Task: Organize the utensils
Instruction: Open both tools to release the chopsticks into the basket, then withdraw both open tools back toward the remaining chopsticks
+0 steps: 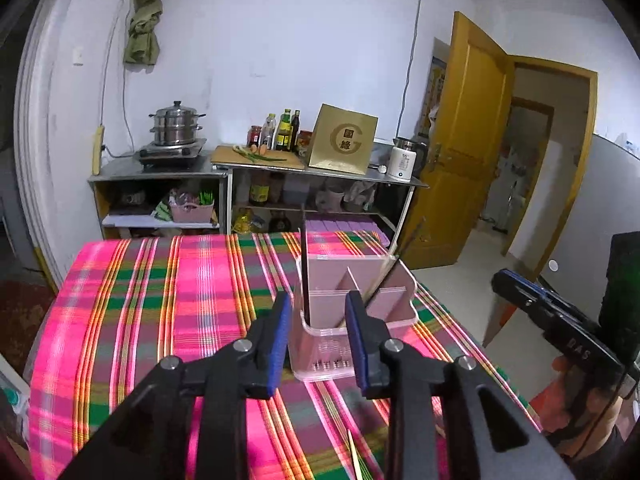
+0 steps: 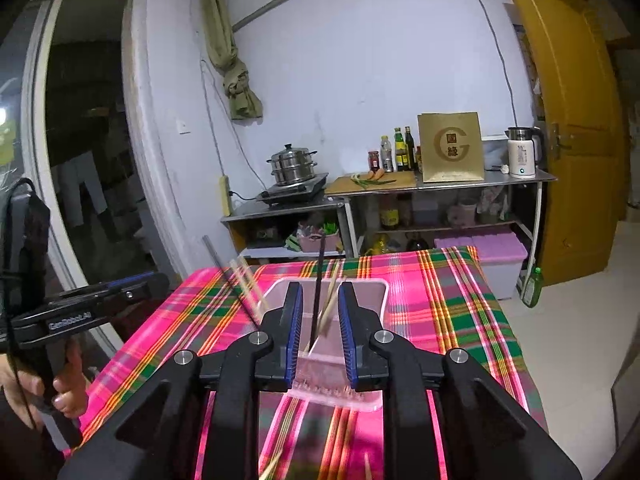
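Note:
A clear pink utensil holder (image 1: pixel 396 300) with inner dividers stands on the plaid tablecloth (image 1: pixel 160 300). A dark chopstick (image 1: pixel 305 272) stands upright in it and a bamboo chopstick (image 1: pixel 382 278) leans to the right. My left gripper (image 1: pixel 318 296) is open just in front of the holder, nothing between its pads. In the right wrist view my right gripper (image 2: pixel 320 288) is open before the same holder (image 2: pixel 374 292), with the dark chopstick (image 2: pixel 318 292) and bamboo chopsticks (image 2: pixel 331 304) seen through the gap. More chopsticks (image 2: pixel 246 286) lean out on the holder's left. Loose bamboo chopsticks (image 1: pixel 354 456) lie on the cloth near me.
A hand holds the right gripper (image 1: pixel 520 288) off the table's right edge; the left gripper (image 2: pixel 136 284) shows at the left. Behind the table stand steel shelves (image 1: pixel 224 170) with a steamer pot (image 1: pixel 176 126), bottles, a gold box (image 1: pixel 344 140) and a kettle (image 1: pixel 404 162). A yellow door (image 1: pixel 460 140) stands open.

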### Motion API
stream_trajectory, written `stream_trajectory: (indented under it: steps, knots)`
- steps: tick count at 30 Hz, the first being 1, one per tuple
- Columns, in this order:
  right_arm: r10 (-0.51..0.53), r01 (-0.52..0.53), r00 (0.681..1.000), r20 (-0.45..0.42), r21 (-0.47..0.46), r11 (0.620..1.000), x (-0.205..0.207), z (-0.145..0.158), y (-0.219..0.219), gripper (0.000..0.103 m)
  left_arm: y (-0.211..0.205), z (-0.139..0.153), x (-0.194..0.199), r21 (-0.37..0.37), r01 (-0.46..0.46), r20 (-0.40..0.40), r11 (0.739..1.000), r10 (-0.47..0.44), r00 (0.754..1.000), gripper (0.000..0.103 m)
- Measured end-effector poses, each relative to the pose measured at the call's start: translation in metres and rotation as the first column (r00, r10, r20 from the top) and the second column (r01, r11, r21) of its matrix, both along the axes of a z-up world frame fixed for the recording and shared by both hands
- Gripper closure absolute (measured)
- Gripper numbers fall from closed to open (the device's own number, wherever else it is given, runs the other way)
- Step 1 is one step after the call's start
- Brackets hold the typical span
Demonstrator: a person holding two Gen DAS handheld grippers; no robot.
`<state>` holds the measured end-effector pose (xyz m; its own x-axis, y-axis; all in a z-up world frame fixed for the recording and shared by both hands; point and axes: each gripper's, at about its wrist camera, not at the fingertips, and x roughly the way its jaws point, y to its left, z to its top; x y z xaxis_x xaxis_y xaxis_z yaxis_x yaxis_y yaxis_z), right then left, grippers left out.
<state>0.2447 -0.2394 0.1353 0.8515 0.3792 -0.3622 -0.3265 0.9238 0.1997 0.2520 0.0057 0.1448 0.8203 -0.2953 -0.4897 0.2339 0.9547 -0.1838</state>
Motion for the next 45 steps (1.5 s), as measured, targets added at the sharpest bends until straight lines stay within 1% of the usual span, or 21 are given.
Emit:
stream_trajectory:
  steps: [5, 10, 17, 23, 26, 31, 39, 45]
  knots:
    - [0.023, -0.023, 1.000, 0.007, -0.013, 1.000, -0.046, -0.012, -0.003, 0.084, 0.008, -0.017, -0.044, -0.011, -0.027, 0.012, 1.000, 0.027, 1.000, 0.074]
    - [0.038, -0.038, 0.999, 0.011, -0.028, 0.999, -0.085, -0.025, -0.006, 0.084, 0.007, -0.037, -0.085, 0.012, -0.033, 0.008, 0.999, 0.033, 0.999, 0.074]
    - [0.064, -0.064, 0.998, -0.029, 0.001, 0.998, -0.131, -0.050, -0.017, 0.084, 0.011, -0.065, -0.134, 0.018, -0.041, -0.010, 0.999, 0.041, 0.999, 0.074]
    - [0.073, -0.070, 0.993, -0.089, 0.029, 0.997, -0.153, -0.077, -0.022, 0.084, 0.018, -0.094, -0.159, 0.023, -0.054, -0.068, 0.998, 0.056, 0.996, 0.074]
    - [0.072, -0.069, 0.992, -0.108, 0.034, 0.997, -0.158, -0.086, -0.024, 0.084, 0.022, -0.103, -0.167, 0.012, -0.061, -0.090, 0.998, 0.062, 0.994, 0.074]
    - [0.067, -0.063, 0.990, -0.122, 0.034, 0.997, -0.161, -0.092, -0.026, 0.084, 0.024, -0.112, -0.172, 0.006, -0.066, -0.106, 0.998, 0.066, 0.992, 0.074]
    - [0.057, -0.056, 0.987, -0.148, 0.011, 0.998, -0.154, -0.100, -0.025, 0.084, 0.034, -0.124, -0.162, 0.021, -0.112, -0.136, 0.993, 0.114, 0.984, 0.074]
    - [0.048, -0.052, 0.983, -0.176, -0.019, 0.998, -0.141, -0.109, -0.023, 0.084, 0.046, -0.139, -0.143, 0.056, -0.168, -0.195, 0.984, 0.176, 0.965, 0.074]
